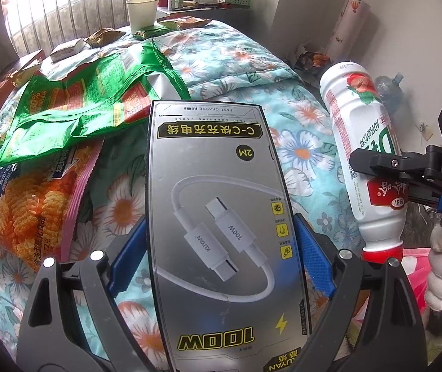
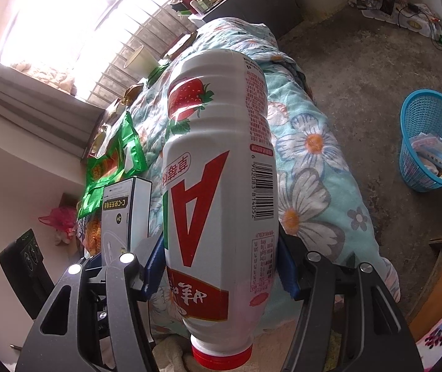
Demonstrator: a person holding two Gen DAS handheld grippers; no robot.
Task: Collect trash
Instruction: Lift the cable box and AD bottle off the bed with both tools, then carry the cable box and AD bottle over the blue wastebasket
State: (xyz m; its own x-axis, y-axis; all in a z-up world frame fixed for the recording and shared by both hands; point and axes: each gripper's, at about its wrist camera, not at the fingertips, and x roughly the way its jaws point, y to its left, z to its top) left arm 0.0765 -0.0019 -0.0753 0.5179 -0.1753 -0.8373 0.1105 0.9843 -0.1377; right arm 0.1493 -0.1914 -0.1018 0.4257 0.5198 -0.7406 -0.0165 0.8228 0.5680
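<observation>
Right wrist view: right gripper pinches white bottle, long axis along fingers, cap nearest wrist; blue basket lies far right, on floor. Left gripper clamps cable box.

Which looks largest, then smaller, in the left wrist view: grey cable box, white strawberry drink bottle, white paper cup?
1. Grey cable box, though nearness to the camera inflates it.
2. White strawberry drink bottle.
3. White paper cup, farthest away.
</observation>
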